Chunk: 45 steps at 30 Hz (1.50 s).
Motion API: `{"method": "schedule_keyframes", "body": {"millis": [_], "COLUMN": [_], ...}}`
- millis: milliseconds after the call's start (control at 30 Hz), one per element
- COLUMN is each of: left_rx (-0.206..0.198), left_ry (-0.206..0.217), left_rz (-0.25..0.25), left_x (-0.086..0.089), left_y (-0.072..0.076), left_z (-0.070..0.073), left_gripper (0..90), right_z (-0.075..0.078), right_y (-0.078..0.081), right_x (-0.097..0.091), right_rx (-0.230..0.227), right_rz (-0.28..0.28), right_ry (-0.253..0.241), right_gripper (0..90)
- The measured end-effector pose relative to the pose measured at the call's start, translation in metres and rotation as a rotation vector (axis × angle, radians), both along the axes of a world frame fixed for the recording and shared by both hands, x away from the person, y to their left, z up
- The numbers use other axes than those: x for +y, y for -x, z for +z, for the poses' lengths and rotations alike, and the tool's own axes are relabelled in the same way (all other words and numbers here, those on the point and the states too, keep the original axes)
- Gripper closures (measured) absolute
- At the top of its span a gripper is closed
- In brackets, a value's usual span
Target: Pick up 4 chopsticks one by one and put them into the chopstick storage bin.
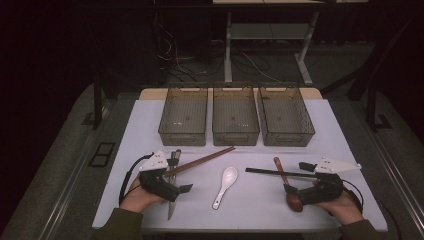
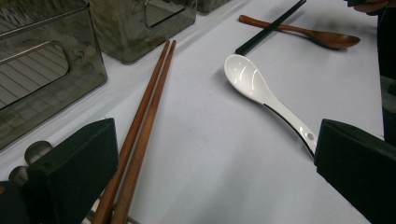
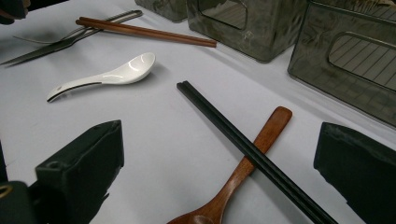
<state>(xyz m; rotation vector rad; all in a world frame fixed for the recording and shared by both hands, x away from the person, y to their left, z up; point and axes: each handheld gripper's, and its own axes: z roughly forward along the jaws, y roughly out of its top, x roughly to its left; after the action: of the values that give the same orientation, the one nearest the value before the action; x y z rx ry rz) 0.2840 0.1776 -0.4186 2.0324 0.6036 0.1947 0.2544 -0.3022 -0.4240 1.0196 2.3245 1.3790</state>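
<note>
Left gripper [image 1: 172, 187]: lower left of the high view, jaws spread wide, holding nothing; brown wooden chopsticks [image 2: 140, 126] ran up between them.
Right gripper [image 1: 300, 187]: lower right, jaws equally wide, empty.
Black chopsticks [image 3: 243, 149]: slim, square-edged, crossing the wooden spoon [image 3: 243, 172] handle.
White spoon [image 1: 225, 186]: glossy ceramic, centre.
Bins [image 1: 236, 116]: three smoky translucent boxes, upper centre.
</note>
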Motion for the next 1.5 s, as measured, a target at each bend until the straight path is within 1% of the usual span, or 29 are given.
{"method": "schedule_keyframes", "body": {"millis": [167, 233, 267, 400, 600, 800, 933, 1033, 1133, 1267, 1500], "left_rx": [0.004, 0.006, 0.006, 0.007, 0.004, 0.001, -0.002, 0.000, 0.004, 0.001, -0.002], "left_ry": [0.004, 0.014, 0.012, 0.020, 0.021, 0.030, 0.029, 0.036, 0.035, 0.036, 0.034], "left_rz": [-0.003, 0.002, 0.001, 0.005, -0.009, -0.013, -0.017, -0.015, -0.019, -0.023, -0.023], "left_x": [0.000, 0.000, 0.000, 0.000, 0.000, -0.001, -0.002, -0.002, -0.003, -0.003, -0.003], "left_y": [-0.001, -0.001, -0.001, 0.000, 0.001, 0.002, 0.002, 0.002, 0.001, 0.002, 0.003], "left_z": [0.000, 0.001, 0.001, 0.002, 0.003, 0.003, 0.004, 0.004, 0.004, 0.004, 0.005], "left_gripper": [0.0, 0.0, 0.0, 0.0, 0.0, 0.0, 0.0, 0.0, 0.0, 0.0, 0.0], "right_z": [0.001, 0.002, 0.002, 0.004, 0.008, 0.011, 0.012, 0.014, 0.015, 0.017, 0.018], "right_y": [0.000, -0.001, -0.001, -0.003, -0.005, -0.012, -0.018, -0.023, -0.027, -0.031, -0.039], "right_x": [-0.001, 0.000, 0.000, 0.001, 0.006, 0.011, 0.016, 0.019, 0.022, 0.025, 0.030], "right_rx": [0.000, 0.000, -0.002, -0.001, 0.001, 0.008, 0.018, 0.029, 0.027, 0.024, 0.019], "right_rz": [0.002, 0.004, 0.008, 0.017, 0.023, 0.020, 0.033, 0.044, 0.046, 0.058, 0.070], "right_ry": [0.000, 0.013, 0.019, 0.026, 0.049, 0.072, 0.097, 0.106, 0.115, 0.125, 0.143], "right_gripper": [1.5, 1.5, 1.5, 1.5, 1.5, 1.5, 1.5, 1.5, 1.5, 3.5, 3.5]}}
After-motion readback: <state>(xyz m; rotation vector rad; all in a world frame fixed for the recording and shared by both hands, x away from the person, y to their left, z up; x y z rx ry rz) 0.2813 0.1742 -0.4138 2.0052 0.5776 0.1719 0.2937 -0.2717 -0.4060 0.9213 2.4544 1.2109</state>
